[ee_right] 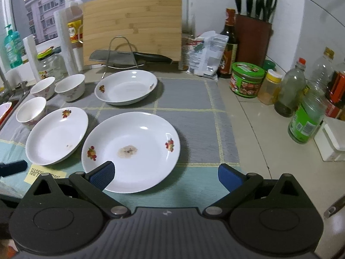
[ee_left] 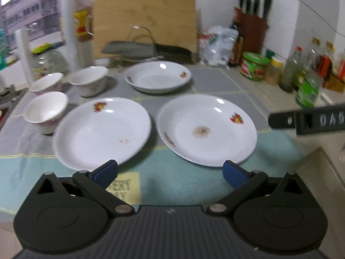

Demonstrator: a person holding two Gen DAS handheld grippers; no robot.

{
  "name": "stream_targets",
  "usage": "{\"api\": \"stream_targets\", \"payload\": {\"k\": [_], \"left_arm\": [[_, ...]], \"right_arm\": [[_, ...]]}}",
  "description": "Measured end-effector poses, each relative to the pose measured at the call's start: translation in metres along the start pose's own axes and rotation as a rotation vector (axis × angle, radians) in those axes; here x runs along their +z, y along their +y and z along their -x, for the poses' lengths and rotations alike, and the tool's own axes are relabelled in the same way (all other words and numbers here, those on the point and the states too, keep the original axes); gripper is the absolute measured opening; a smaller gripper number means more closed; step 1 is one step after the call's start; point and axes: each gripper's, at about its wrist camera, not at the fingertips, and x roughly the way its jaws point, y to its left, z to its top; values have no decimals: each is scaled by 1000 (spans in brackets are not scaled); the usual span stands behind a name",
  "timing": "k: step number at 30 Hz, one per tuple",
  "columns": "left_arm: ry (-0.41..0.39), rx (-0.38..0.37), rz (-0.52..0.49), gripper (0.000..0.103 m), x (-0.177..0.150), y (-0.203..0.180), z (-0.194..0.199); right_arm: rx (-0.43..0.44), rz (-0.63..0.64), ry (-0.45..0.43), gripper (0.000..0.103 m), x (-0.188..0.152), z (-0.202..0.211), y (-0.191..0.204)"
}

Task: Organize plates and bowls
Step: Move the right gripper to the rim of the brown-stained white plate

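Three white plates with fruit prints lie on a mat. The near right plate [ee_left: 207, 129] [ee_right: 131, 149] has a brown stain in its middle. The near left plate [ee_left: 101, 129] [ee_right: 57, 135] has a small stain. The far plate [ee_left: 158, 76] [ee_right: 126, 86] is clean. Three white bowls [ee_left: 46, 111] [ee_right: 31, 111] stand upright at the left. My left gripper [ee_left: 170, 172] is open and empty, hovering in front of the two near plates. My right gripper [ee_right: 166, 176] is open and empty, its left fingertip [ee_right: 103, 173] over the stained plate's near rim.
A cleaver on a wire rack [ee_right: 120, 57] and a bamboo cutting board [ee_right: 133, 23] stand at the back. A knife block [ee_right: 253, 36], sauce bottles and jars [ee_right: 246, 79] line the right side. A sink edge [ee_right: 8, 108] is at the left.
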Motion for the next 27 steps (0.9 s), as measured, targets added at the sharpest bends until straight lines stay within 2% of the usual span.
{"api": "stream_targets", "payload": {"k": [5,10,18,21,27], "left_arm": [[53,-83,-70,102,-8,-11,-28],[92,-129,-127,102,-14,-19,-54],[114,-144,-166,102,-11,-18,-81],[97,-148,-209,103,-11,-19,-85],[95,-173,-233,103,-5,-19,-91]], "right_arm": [[-40,-50,5,103,-1,-6,-11],[-97,-87,26,103,-4,-12,-20],[-139,-123,57,103,-7,-24,-23],[-143,-131,63,103,-5,-29,-22],[-159,-138,77,103,-1,-41,-18]]}}
